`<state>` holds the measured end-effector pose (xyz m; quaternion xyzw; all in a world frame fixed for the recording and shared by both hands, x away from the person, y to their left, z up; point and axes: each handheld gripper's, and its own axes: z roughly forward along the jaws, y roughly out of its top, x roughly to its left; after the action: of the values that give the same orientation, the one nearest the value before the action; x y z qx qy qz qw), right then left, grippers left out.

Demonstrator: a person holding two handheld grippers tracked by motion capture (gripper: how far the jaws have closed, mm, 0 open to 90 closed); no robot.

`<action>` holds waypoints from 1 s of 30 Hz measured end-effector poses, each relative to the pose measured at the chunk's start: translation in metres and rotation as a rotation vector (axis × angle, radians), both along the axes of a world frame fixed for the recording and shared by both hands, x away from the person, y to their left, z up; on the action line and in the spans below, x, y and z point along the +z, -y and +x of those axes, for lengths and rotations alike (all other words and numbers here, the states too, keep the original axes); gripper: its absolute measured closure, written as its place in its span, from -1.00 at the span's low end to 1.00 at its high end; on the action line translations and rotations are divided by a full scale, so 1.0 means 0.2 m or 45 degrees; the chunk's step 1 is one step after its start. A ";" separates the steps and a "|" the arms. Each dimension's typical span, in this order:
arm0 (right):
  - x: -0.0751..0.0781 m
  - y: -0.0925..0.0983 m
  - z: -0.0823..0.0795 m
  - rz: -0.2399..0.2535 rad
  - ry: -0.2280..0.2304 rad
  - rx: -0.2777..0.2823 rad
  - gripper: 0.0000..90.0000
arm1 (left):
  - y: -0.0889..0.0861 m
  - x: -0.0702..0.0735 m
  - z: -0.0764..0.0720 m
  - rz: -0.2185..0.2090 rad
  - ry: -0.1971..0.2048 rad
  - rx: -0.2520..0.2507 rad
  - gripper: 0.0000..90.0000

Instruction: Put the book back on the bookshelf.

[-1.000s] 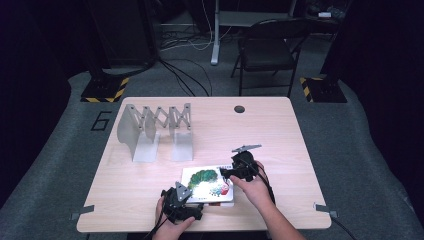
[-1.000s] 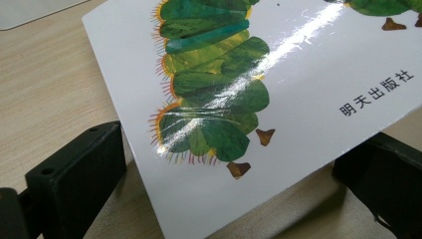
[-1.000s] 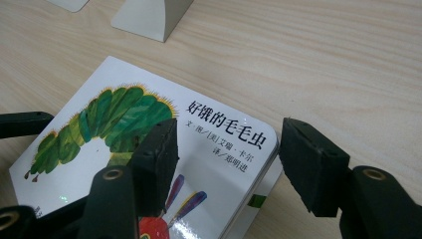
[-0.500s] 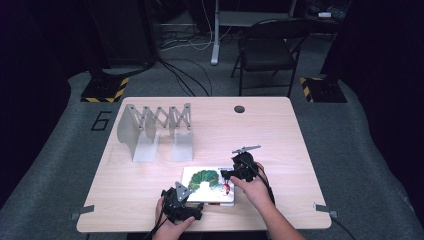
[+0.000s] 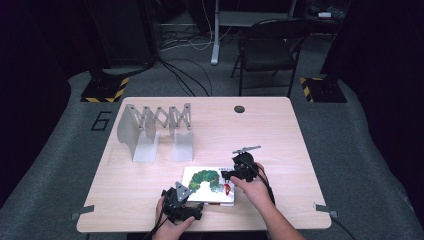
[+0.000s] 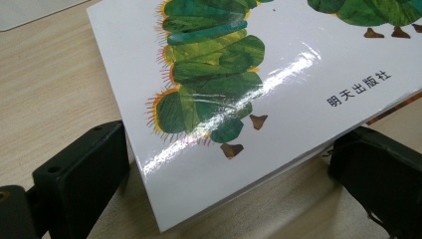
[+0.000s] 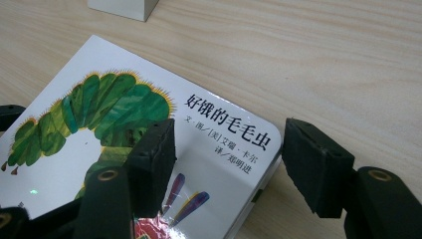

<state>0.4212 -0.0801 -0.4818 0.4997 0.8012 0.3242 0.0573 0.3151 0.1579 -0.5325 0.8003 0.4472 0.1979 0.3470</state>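
Book (image 6: pixel 278 74) cover glossy white coated board, glare streak across the printed green caterpillar, smooth; table (image 5: pixel 280 125) pale wood-grain laminate, matt; gripper jaws matt black plastic, slightly grainy, screw holes visible; rack (image 5: pixel 155 127) dull grey metal, smooth plates; floor covering grey cloth-like, matt.

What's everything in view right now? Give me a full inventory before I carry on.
Book: one, white cover with green caterpillar, near table edge.
Bookend rack: one, grey metal, far left of table.
Table: one, light wood.
Cable hole: one, dark, far table edge.
Chair: one, black, behind table.
Left gripper: one, black, open, jaws straddling the book's near corner.
Right gripper: one, black, open, one jaw over the cover's right edge.
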 end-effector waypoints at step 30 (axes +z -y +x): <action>-0.02 0.02 0.01 0.026 -0.039 -0.018 -0.20 | -0.01 0.00 0.00 0.002 0.012 -0.010 -0.89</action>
<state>0.4240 -0.0844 -0.4866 0.5108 0.7950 0.3243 0.0421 0.3154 0.1594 -0.5324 0.8013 0.4424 0.2007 0.3492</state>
